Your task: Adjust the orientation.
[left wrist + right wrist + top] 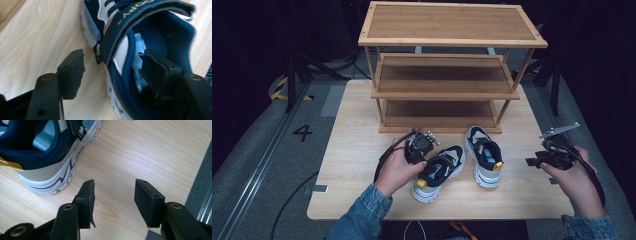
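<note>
Navy shoe (150, 37) toe cut off

Dim room, table lit from above, dark surroundings, blurred close-ups, soft shadows

Rack (447, 95) blocks beyond shoes (462, 162); right tabletop (532, 195) free

Dark lab (floor rails (247, 170), numbered marking (303, 132))
</note>
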`<state>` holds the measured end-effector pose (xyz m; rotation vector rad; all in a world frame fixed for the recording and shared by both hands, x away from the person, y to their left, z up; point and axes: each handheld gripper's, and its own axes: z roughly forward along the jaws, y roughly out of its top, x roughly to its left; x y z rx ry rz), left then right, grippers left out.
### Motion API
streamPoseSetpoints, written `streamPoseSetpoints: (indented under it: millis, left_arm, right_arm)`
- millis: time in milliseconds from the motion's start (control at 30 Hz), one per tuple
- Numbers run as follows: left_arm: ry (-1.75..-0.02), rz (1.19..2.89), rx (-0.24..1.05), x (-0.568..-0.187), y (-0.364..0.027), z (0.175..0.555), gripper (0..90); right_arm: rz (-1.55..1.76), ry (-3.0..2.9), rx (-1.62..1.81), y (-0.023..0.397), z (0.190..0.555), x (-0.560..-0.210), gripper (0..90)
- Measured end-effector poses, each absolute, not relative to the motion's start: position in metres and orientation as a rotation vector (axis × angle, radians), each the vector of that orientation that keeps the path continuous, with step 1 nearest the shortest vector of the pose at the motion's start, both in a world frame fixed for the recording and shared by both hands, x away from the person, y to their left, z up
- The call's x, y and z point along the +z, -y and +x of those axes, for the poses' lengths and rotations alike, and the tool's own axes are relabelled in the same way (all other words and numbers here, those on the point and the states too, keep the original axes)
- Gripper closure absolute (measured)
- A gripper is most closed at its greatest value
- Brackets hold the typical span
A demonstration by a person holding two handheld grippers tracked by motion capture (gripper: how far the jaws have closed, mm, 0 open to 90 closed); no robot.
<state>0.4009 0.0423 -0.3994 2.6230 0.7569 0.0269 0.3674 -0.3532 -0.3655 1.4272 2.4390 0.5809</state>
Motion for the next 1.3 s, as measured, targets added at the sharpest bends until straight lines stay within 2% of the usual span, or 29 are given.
streamPoseSetpoints:
  millis: [33,200,400,733,933,1033,1067,1133,1300]
  left_arm:
    - [-0.751,2.624,0.029,-0.4,-0.041,0.402,36.6]
    - [-0.771,2.609,0.019,-0.4,-0.038,0.403,65.1]
    - [-0.765,2.592,0.067,-0.397,-0.039,0.402,68.4]
    - [-0.947,2.485,0.178,-0.384,-0.08,0.412,68.8]
    - [-1.031,2.445,0.222,-0.394,-0.094,0.422,66.5]
    - [-1.044,2.433,0.188,-0.396,-0.098,0.424,65.4]
    - [-1.042,2.43,0.182,-0.395,-0.099,0.424,61.7]
    - [-1.03,2.403,0.177,-0.392,-0.1,0.423,44.4]
    - [-0.953,2.41,0.244,-0.375,-0.106,0.412,30.2]
  right_arm:
    - [1.434,-2.436,0.582,0.354,0.366,-0.366,51.4]
    - [1.449,-2.427,0.574,0.358,0.363,-0.367,51.4]
    - [1.448,-2.425,0.573,0.359,0.362,-0.367,51.4]
    - [1.432,-2.451,0.576,0.352,0.368,-0.37,51.4]
    - [1.421,-2.45,0.572,0.351,0.368,-0.37,51.4]
    - [1.415,-2.445,0.575,0.351,0.367,-0.368,51.4]
    - [1.413,-2.446,0.579,0.351,0.367,-0.368,51.4]
    - [1.413,-2.443,0.582,0.351,0.367,-0.367,51.4]
    - [1.405,-2.442,0.588,0.35,0.368,-0.365,51.3]
